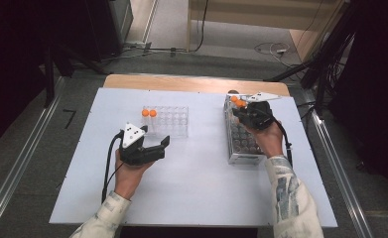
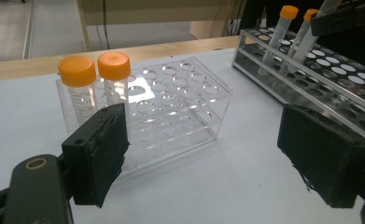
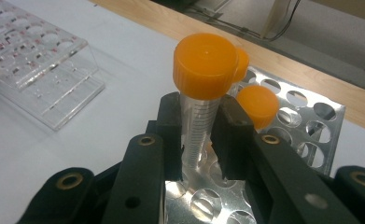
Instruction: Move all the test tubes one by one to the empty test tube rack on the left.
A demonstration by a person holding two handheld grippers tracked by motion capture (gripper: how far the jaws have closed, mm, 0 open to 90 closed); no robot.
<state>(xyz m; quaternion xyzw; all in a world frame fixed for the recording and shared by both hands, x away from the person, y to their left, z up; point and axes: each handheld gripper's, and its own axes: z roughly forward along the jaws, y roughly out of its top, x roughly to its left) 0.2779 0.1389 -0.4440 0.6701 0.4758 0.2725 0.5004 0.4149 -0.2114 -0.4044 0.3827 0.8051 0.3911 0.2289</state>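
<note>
A clear plastic rack (image 1: pixel 170 121) stands mid-table with two orange-capped tubes (image 1: pixel 149 113) in its far left corner. My left gripper (image 1: pixel 162 148) hovers just in front of it, open and empty; in the left gripper view its pads (image 2: pixel 98 158) frame the clear rack (image 2: pixel 175 107) and the two tubes (image 2: pixel 96 70). To the right lies a metal rack (image 1: pixel 242 141). My right gripper (image 1: pixel 242 110) is at its far end, shut on an orange-capped tube (image 3: pixel 203 65) whose bottom is at a rack hole. Two more capped tubes (image 3: pixel 259 105) stand just behind it in the metal rack (image 3: pixel 306 116).
The white board (image 1: pixel 196 183) covers most of the wooden table (image 1: pixel 191 83), with open surface in front of and between the racks. Beyond the table are floor cables (image 1: pixel 273 48) and dark stands. Metal rails (image 1: pixel 333 148) run along both sides.
</note>
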